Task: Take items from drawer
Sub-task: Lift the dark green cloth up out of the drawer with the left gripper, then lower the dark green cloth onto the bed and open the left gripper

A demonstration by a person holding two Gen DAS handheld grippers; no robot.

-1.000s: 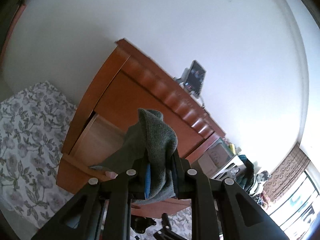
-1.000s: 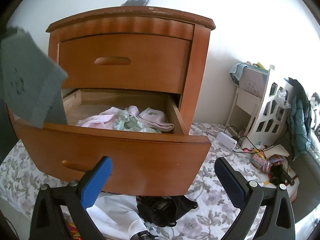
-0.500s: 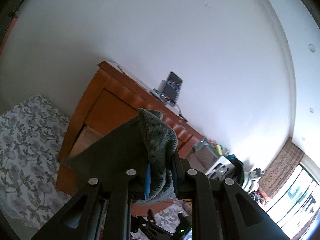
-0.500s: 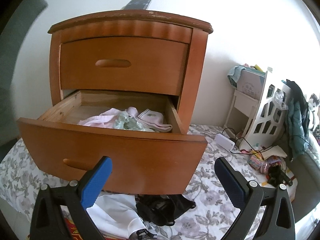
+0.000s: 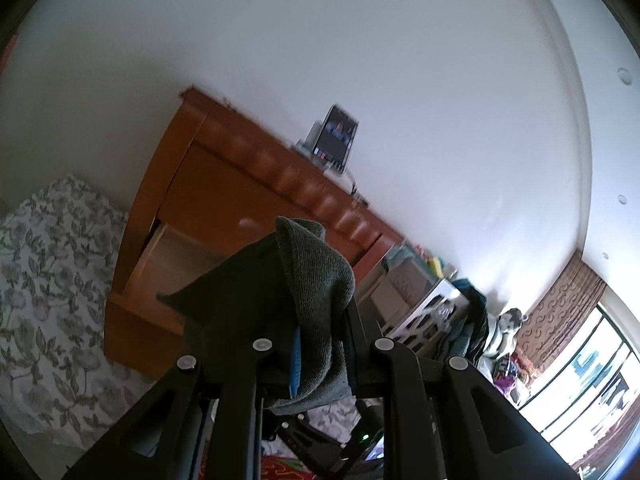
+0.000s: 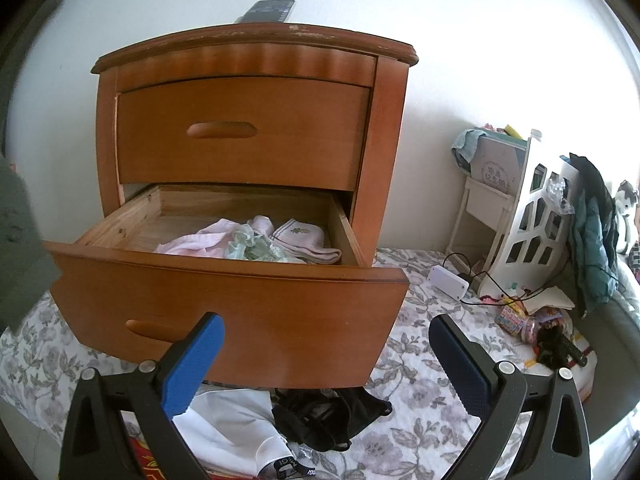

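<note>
Since a second ago the left gripper [image 5: 320, 344] has carried the dark grey-green knitted cloth [image 5: 316, 288] up and away from the open lower drawer [image 6: 224, 312] of the orange-brown wooden nightstand [image 6: 248, 60]. In the right wrist view the cloth then hung over the drawer's left front corner; now only a blurred grey-green patch [image 6: 16, 248] shows at the picture's left edge, clear of the drawer. The right gripper [image 6: 326, 364] has stayed where it was.

The left jaws are clenched on the cloth, which is folded over between them, its ribbed fold standing above the fingertips and a flat corner sticking out to the left. The right jaws stand released with nothing between the blue pads [image 6: 192, 364].

Inside the drawer, toward its right half, lie a pale pink garment [image 6: 200, 240], a crumpled mint-green piece [image 6: 252, 246] and white folded socks [image 6: 304, 240]; the left half of the wooden floor is bare. The upper drawer [image 6: 240, 132] is closed. Below the drawer front, a white garment [image 6: 232, 432] and a black tangled one [image 6: 320, 420] lie on the floral-print sheet [image 6: 420, 400], which has open room to the right, up to a white box with cables [image 6: 448, 282].
</note>
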